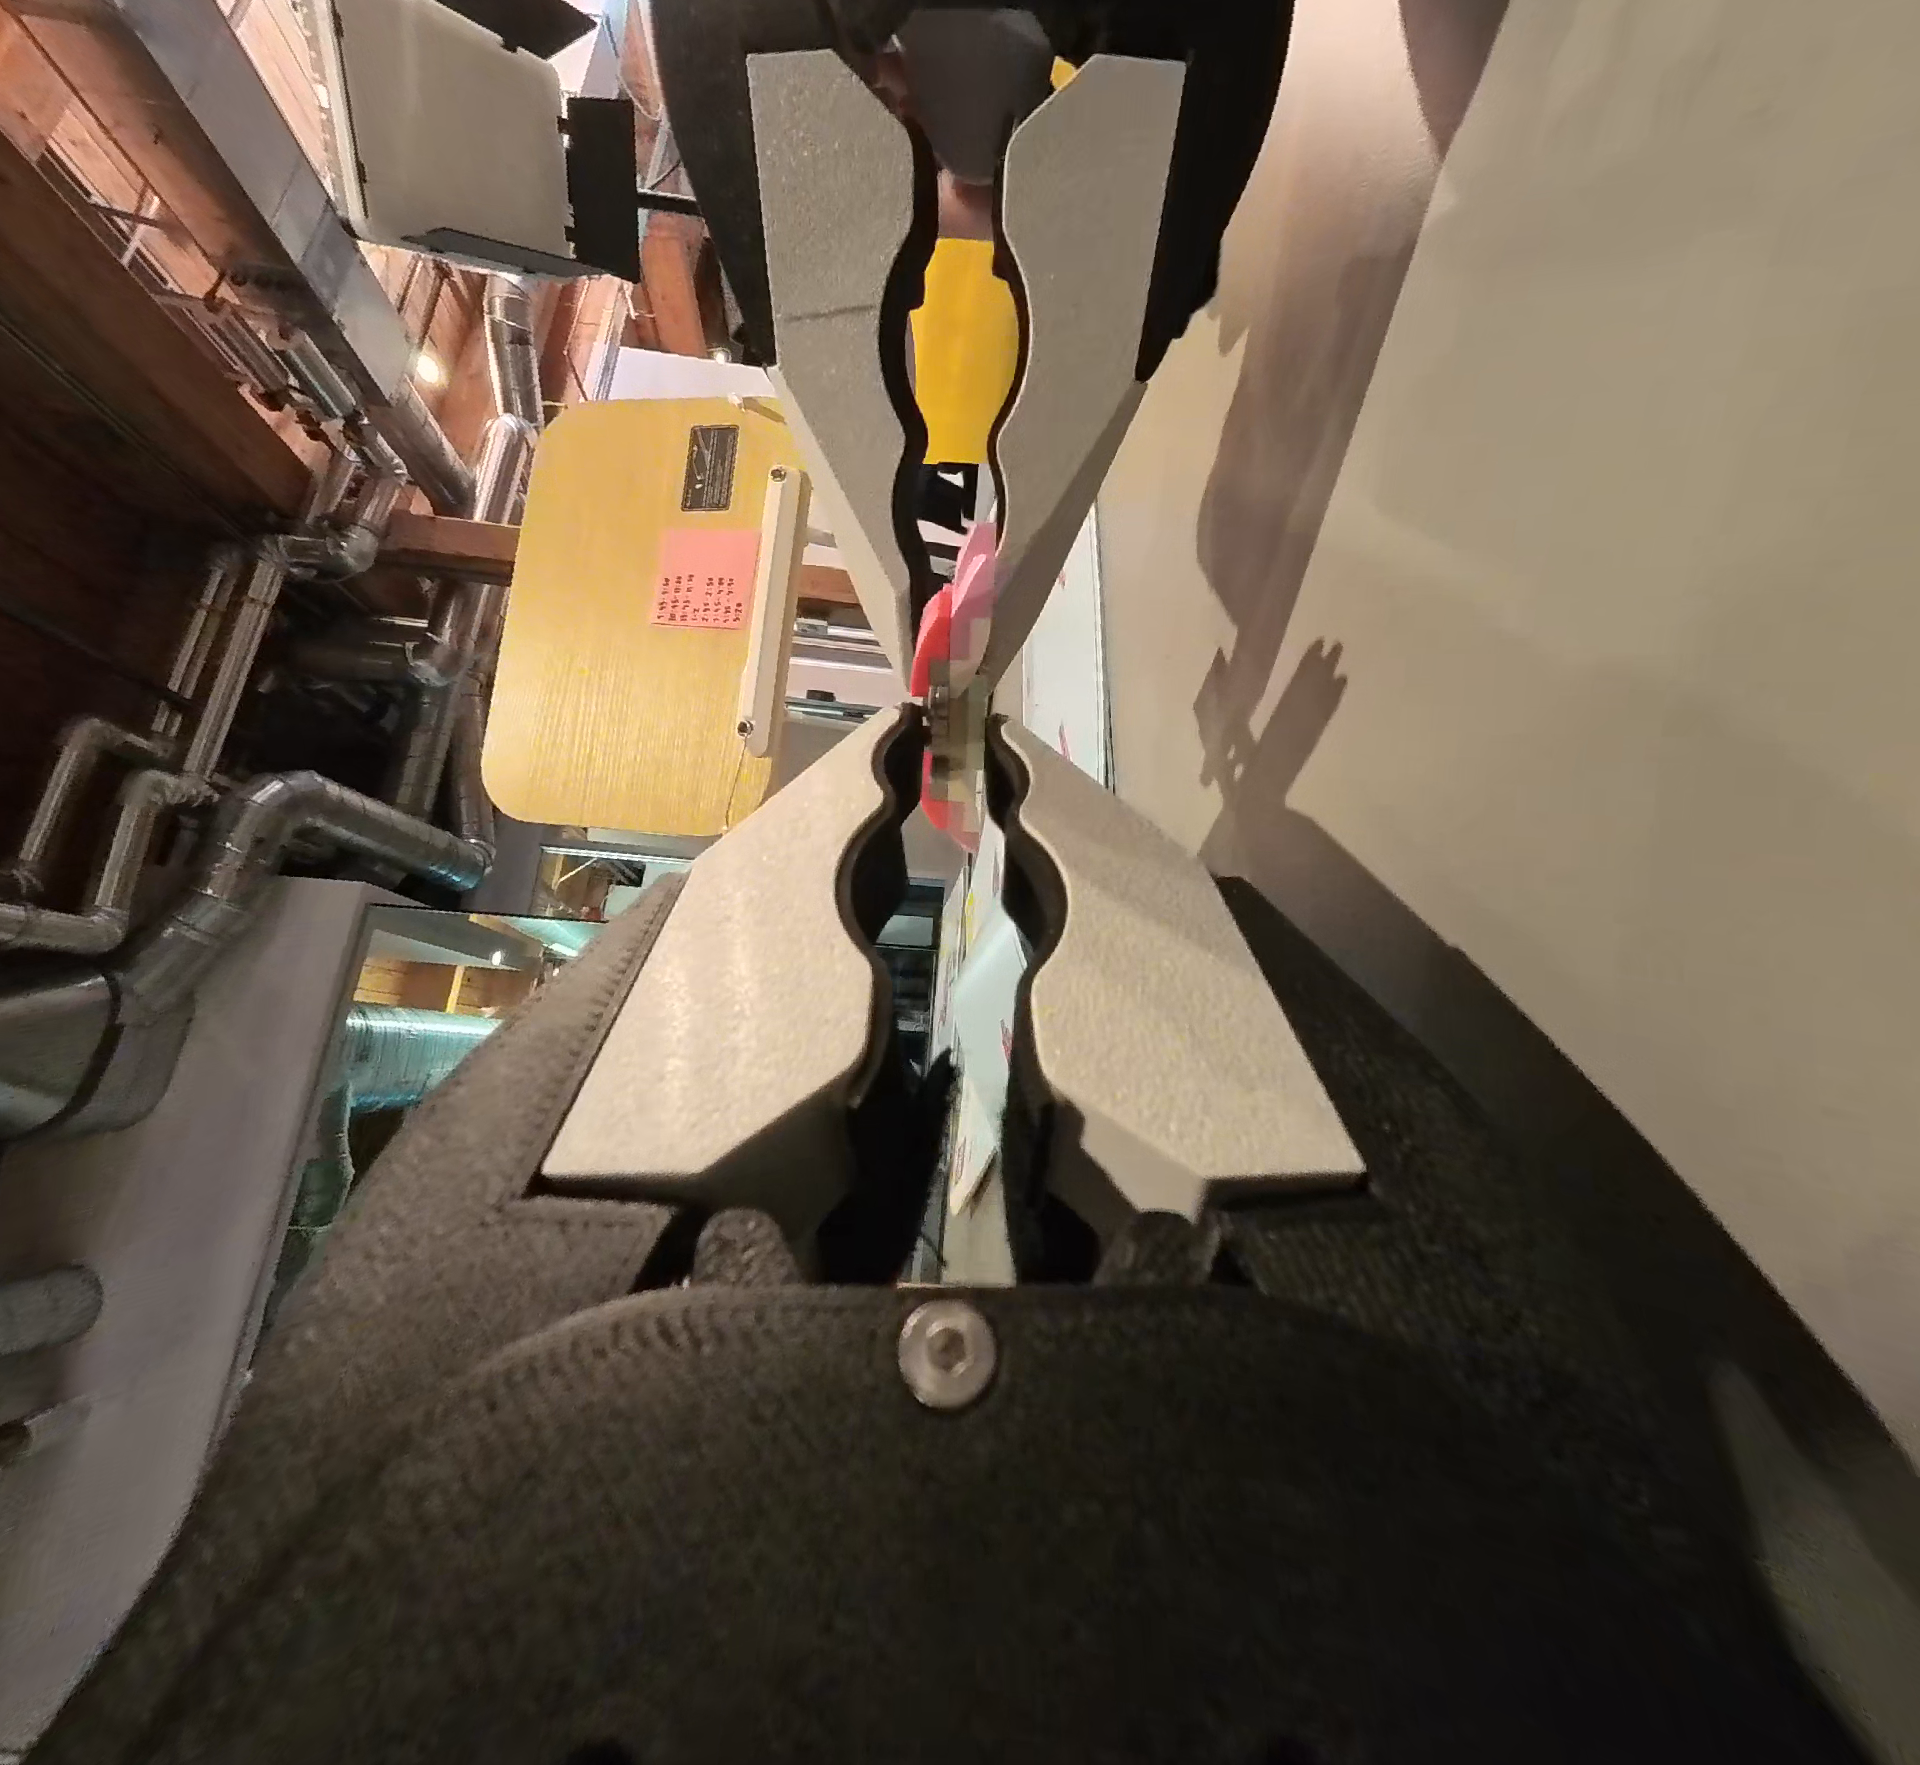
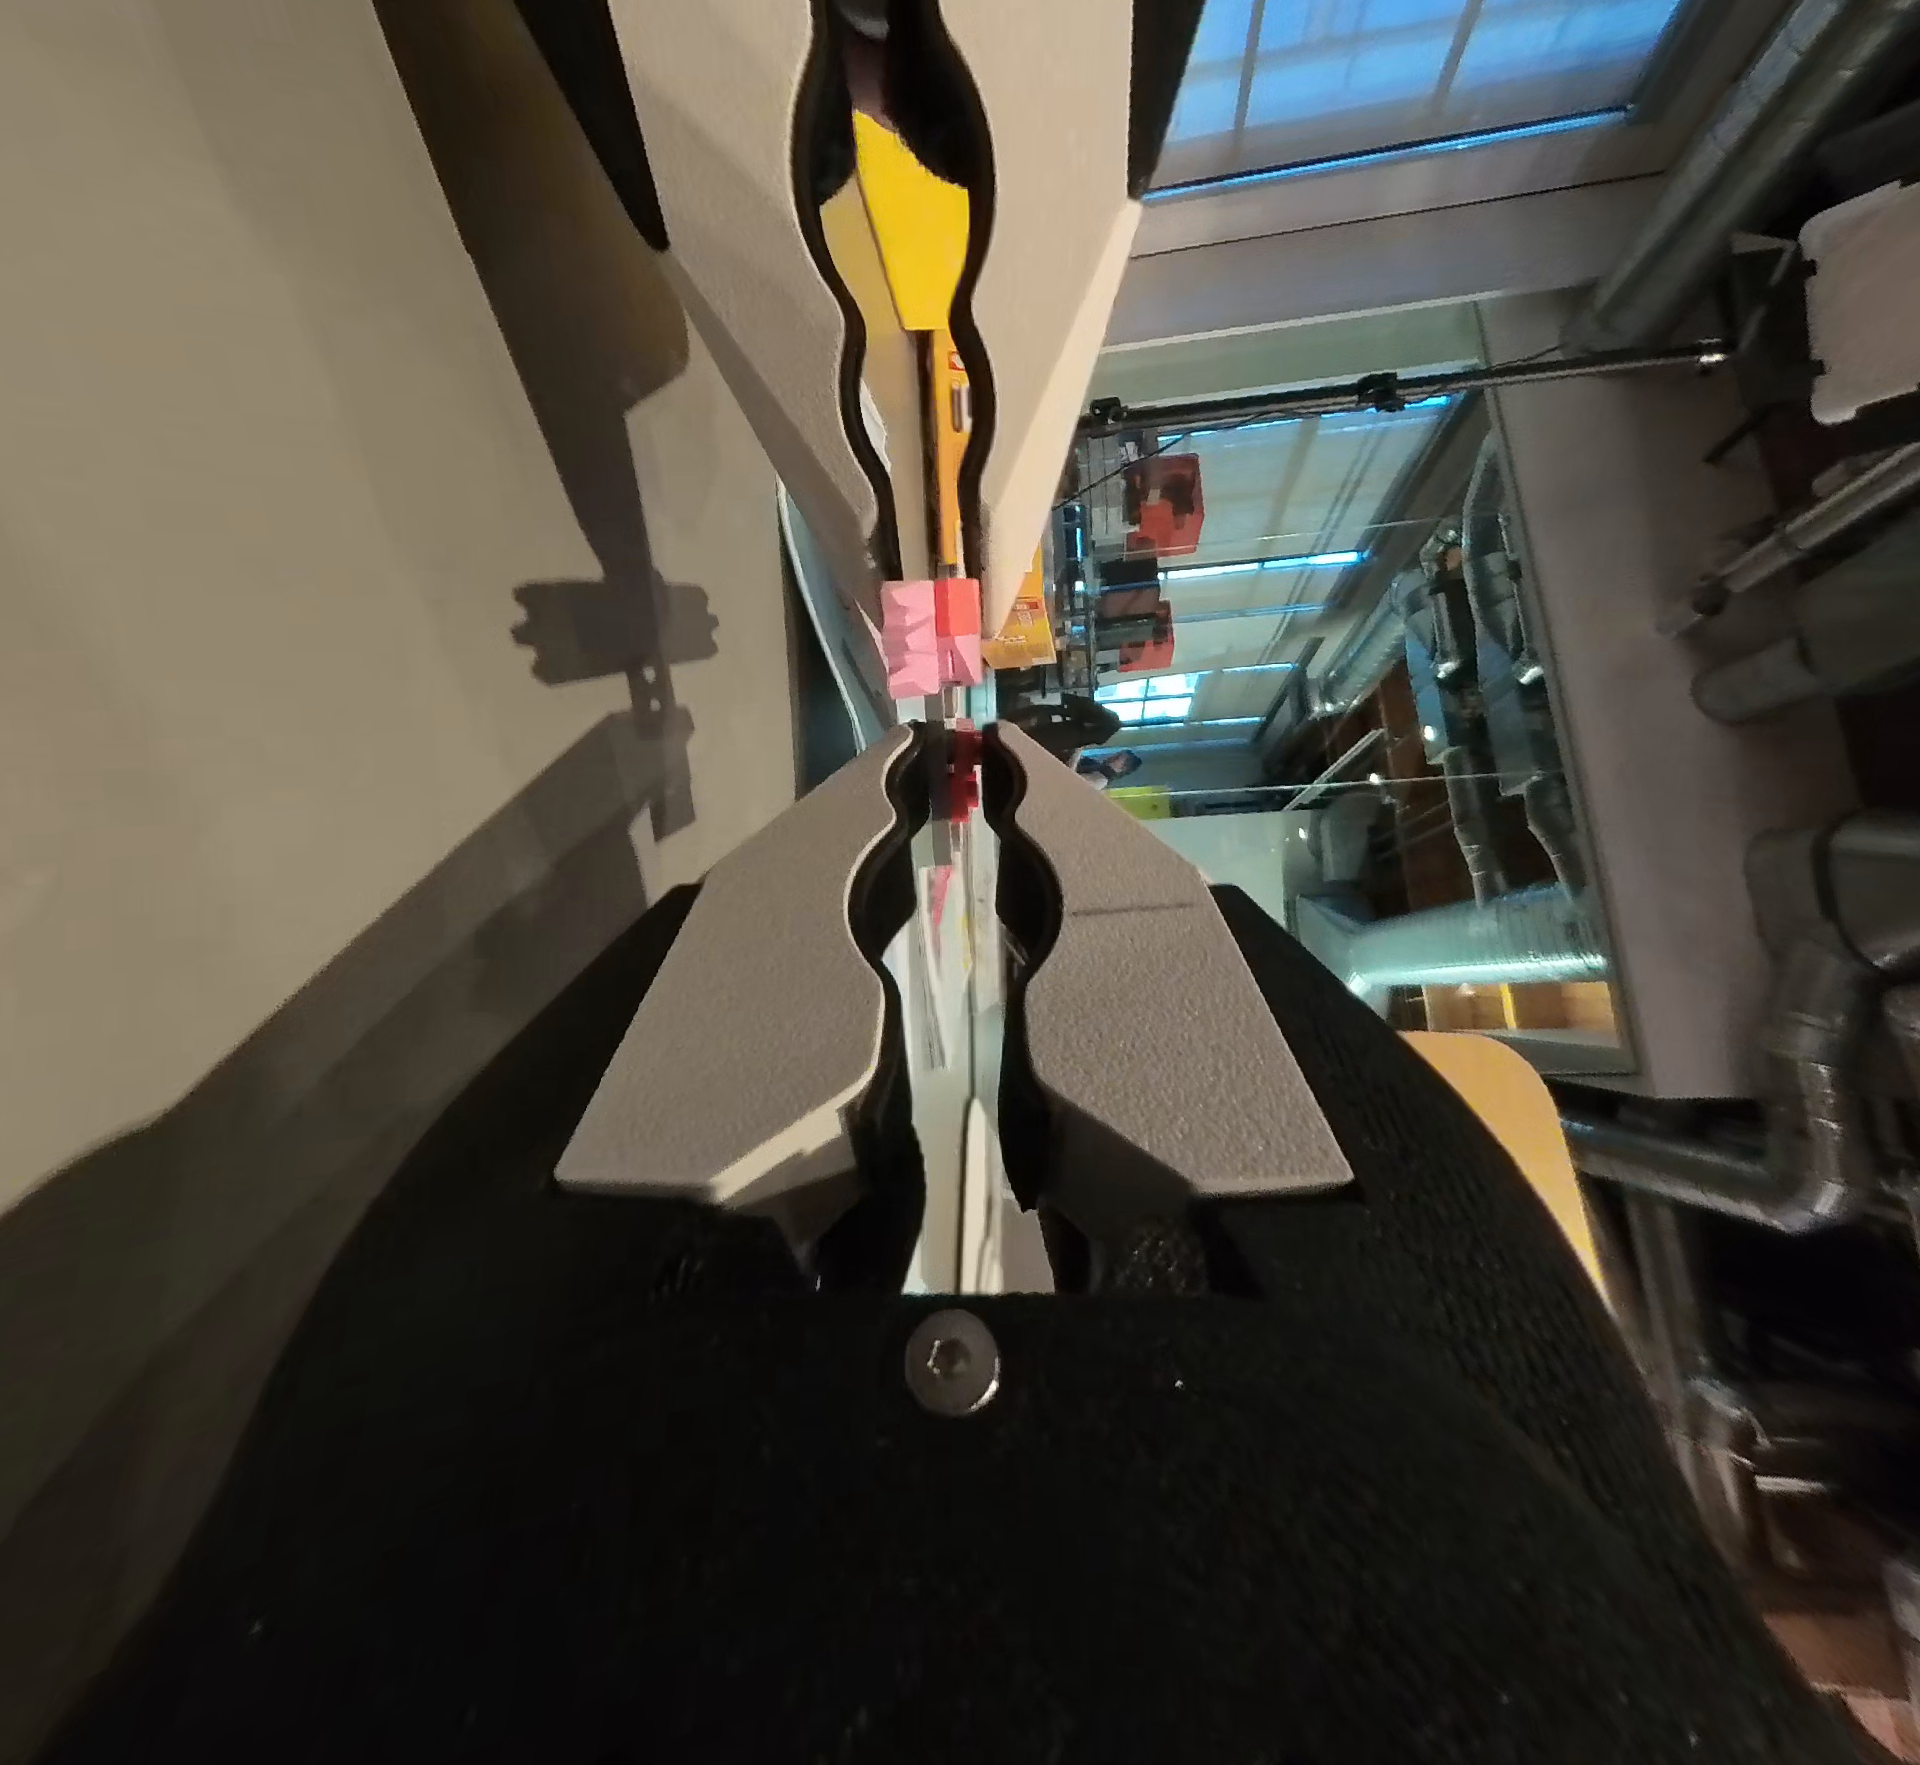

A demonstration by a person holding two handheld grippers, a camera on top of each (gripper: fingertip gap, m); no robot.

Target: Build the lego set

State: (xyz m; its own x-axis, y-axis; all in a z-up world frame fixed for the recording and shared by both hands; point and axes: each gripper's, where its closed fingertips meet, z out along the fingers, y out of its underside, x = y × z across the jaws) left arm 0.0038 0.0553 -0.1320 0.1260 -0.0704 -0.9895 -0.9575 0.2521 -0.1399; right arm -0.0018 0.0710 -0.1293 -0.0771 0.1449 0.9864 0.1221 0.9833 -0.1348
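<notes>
Mating step: both grippers tip to tip, joining two small lego pieces in mid-air beside the pale table (image 1: pixel 1662 365).

Left gripper (image 1: pixel 954 728) jaws nearly together, pinching a pink-and-red lego piece (image 1: pixel 940 640); a mosaic patch hides part of it. Right gripper (image 2: pixel 954 733) pinches a dark red lego piece (image 2: pixel 964 765), the pink-and-red one sitting just beyond its tips, close or touching, I cannot tell which. Yellow box (image 2: pixel 914 250) behind. Next, I judge: align the studs squarely, then press both together along one axis without twisting, grip kept firm.
</notes>
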